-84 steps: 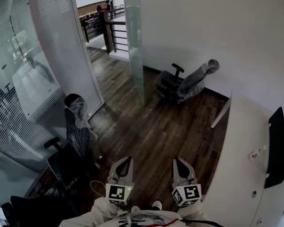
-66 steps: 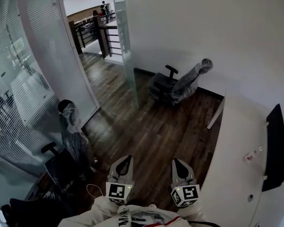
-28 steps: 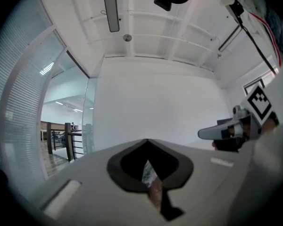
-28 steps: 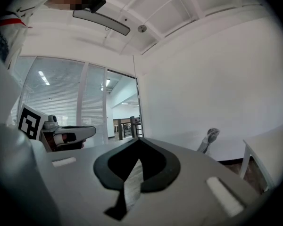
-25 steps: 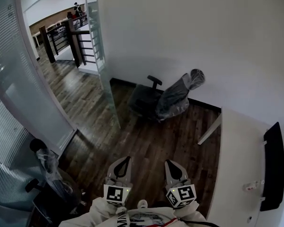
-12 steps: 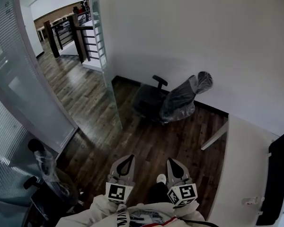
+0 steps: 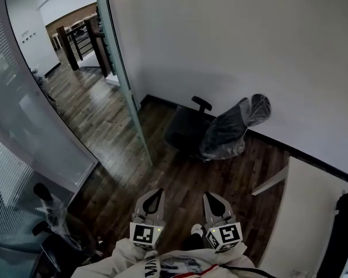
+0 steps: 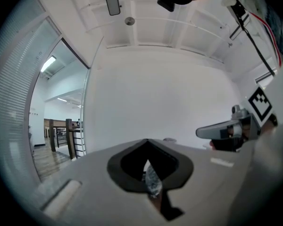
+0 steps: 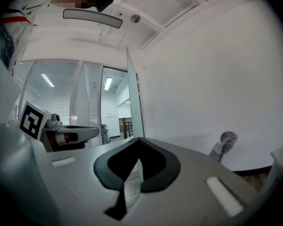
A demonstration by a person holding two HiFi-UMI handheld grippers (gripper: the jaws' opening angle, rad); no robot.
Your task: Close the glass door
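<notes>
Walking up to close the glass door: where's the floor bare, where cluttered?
Bare wood floor runs ahead to the glass door and through the doorway left of it. Crowded: wrapped chair right of the door, second wrapped chair low left, desk at right.

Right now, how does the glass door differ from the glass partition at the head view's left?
The glass door stands open, angled out from the white wall; the glass partition lines the doorway's other side. The glass door shows as a narrow, nearly edge-on strip; the glass partition shows its broad face, with fine stripes. Both reach the wooden floor.
</notes>
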